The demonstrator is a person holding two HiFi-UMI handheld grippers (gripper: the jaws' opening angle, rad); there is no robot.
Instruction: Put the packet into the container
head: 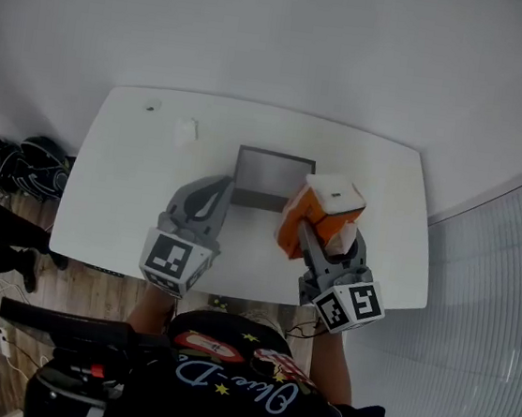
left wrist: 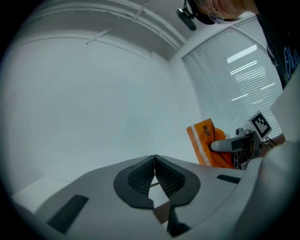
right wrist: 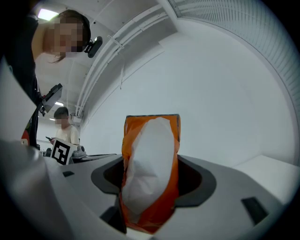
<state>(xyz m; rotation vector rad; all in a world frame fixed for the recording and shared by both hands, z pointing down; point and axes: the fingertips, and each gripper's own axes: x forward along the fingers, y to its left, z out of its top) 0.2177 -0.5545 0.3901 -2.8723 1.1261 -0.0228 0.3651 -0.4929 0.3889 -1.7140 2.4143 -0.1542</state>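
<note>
An orange and white packet (head: 325, 207) hangs just right of a shallow grey container (head: 271, 179) that rests on the white table (head: 121, 195). My right gripper (head: 319, 227) is shut on the packet, and in the right gripper view the packet (right wrist: 150, 164) stands upright between the jaws and fills the gap. My left gripper (head: 218, 191) hovers at the container's left edge with nothing in it; in the left gripper view its pads (left wrist: 165, 176) meet at the tips. That view also shows the packet (left wrist: 206, 140) off to the right.
A small white object (head: 187, 130) and a tiny round item (head: 151, 105) lie near the table's far left corner. Dark bags (head: 21, 164) sit on the floor to the left. A second person (right wrist: 64, 129) stands in the background of the right gripper view.
</note>
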